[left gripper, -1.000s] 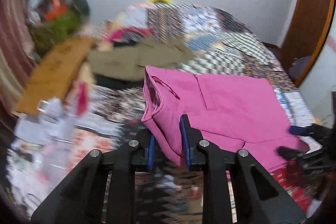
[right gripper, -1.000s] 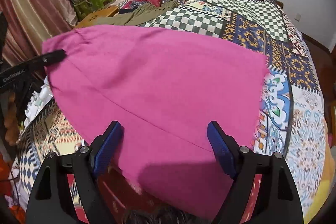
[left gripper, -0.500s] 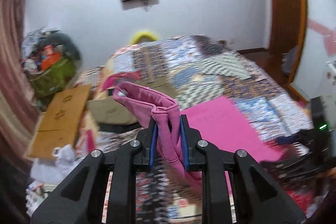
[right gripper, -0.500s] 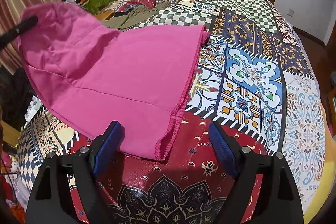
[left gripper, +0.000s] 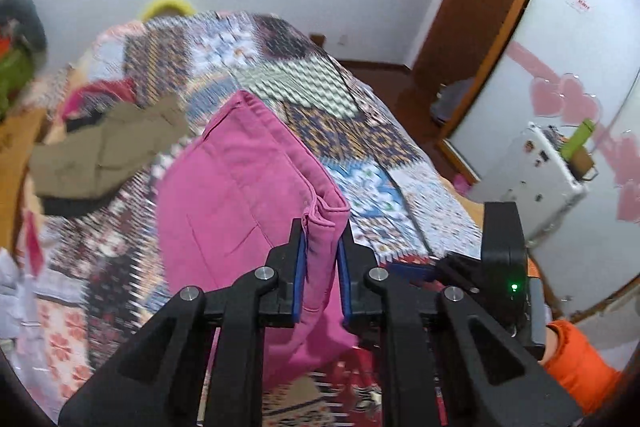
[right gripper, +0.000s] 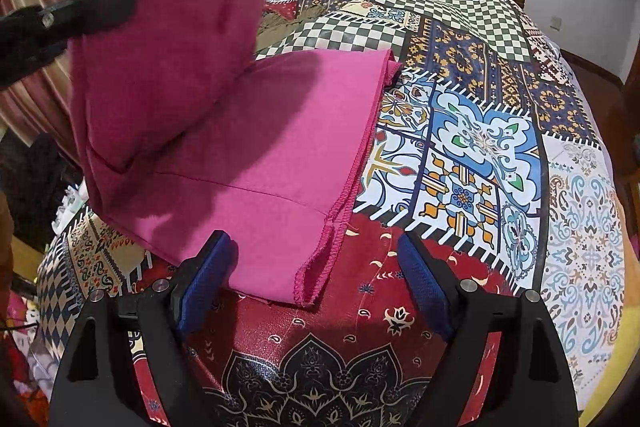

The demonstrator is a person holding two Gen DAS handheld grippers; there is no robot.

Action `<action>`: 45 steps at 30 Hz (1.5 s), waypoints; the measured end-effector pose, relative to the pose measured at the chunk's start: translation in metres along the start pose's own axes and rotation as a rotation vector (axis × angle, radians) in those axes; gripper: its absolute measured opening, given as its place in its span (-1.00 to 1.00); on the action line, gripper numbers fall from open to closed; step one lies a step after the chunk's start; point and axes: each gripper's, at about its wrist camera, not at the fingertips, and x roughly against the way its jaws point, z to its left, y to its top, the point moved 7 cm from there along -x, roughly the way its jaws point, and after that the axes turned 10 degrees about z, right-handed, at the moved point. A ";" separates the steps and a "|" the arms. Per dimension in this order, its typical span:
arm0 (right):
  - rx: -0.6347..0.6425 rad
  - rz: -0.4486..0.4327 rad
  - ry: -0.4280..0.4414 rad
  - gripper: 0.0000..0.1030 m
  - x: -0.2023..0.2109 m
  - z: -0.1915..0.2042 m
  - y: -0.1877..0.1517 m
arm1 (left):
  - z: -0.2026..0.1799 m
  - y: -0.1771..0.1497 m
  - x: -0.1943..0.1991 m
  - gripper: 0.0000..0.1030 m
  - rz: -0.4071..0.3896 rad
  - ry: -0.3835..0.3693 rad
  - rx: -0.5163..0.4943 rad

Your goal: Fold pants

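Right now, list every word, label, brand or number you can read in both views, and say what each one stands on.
Nothing can be read in either view.
Red label on the white surface right of the door: too small to read.
Marks on the white box: blurred, unreadable.
Pink pants: no tag or print showing.
Bedcover: patterns only, no lettering.
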 end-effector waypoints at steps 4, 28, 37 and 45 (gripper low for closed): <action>-0.004 -0.003 0.006 0.60 0.000 0.000 0.000 | -0.007 -0.006 -0.020 -0.72 0.068 -0.062 0.023; -0.083 -0.080 -0.048 0.59 0.038 -0.030 -0.007 | 0.123 0.077 -0.023 0.70 0.023 0.330 0.006; -0.143 -0.114 -0.090 0.60 0.052 -0.050 -0.005 | 0.172 0.079 -0.114 0.70 0.217 0.441 -0.002; -0.144 -0.105 -0.124 0.60 0.051 -0.054 -0.007 | 0.186 0.035 -0.119 0.71 0.267 0.438 0.036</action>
